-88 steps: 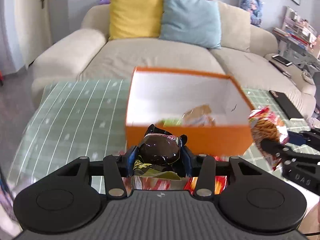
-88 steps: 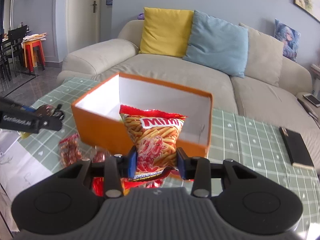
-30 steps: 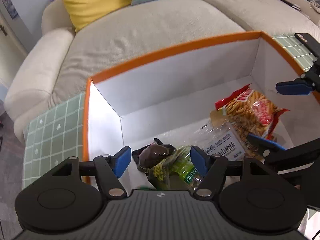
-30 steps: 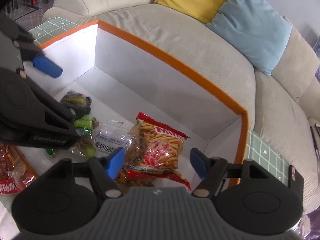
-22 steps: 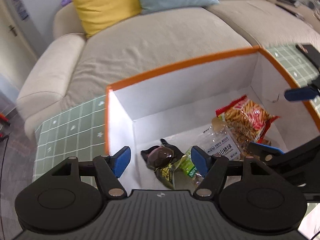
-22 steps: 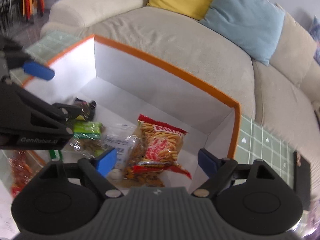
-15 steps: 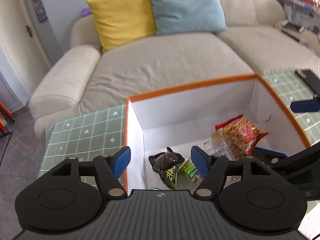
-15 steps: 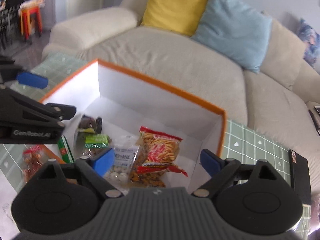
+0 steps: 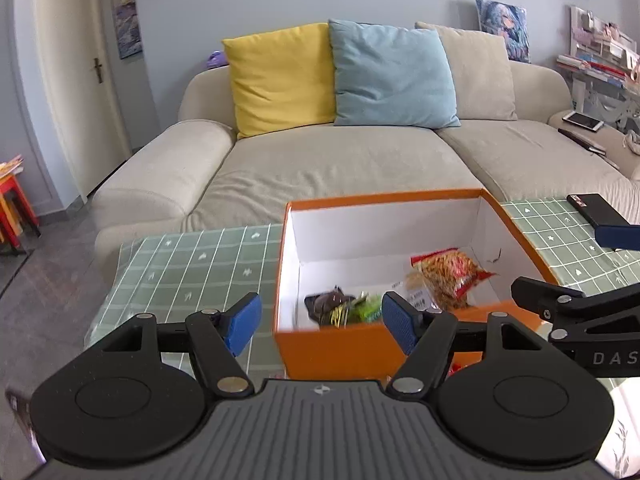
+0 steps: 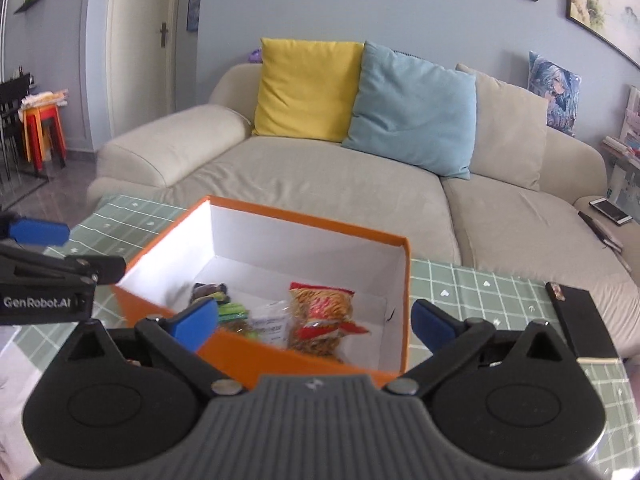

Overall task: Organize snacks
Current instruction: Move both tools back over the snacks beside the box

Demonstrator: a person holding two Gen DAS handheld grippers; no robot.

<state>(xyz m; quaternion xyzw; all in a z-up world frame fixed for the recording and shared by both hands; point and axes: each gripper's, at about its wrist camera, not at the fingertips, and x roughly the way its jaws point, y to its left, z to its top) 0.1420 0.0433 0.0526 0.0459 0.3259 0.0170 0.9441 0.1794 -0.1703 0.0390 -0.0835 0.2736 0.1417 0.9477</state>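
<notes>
The left gripper (image 9: pixel 322 322) sits above the near edge of the orange box (image 9: pixel 332 346), jaws spread apart with nothing between the pads. Inside the box, from left to right: a dark chocolate packet (image 10: pixel 208 291), a green packet (image 10: pixel 233 312), a clear bag (image 10: pixel 272 322), and the red noodle snack bag (image 10: pixel 322 312) (all resting on the white floor). The right gripper (image 10: pixel 314 322) hovers at the box's near side, jaws opening, nothing between them. The box stands on a green checked tablecloth (image 9: pixel 192 264).
</notes>
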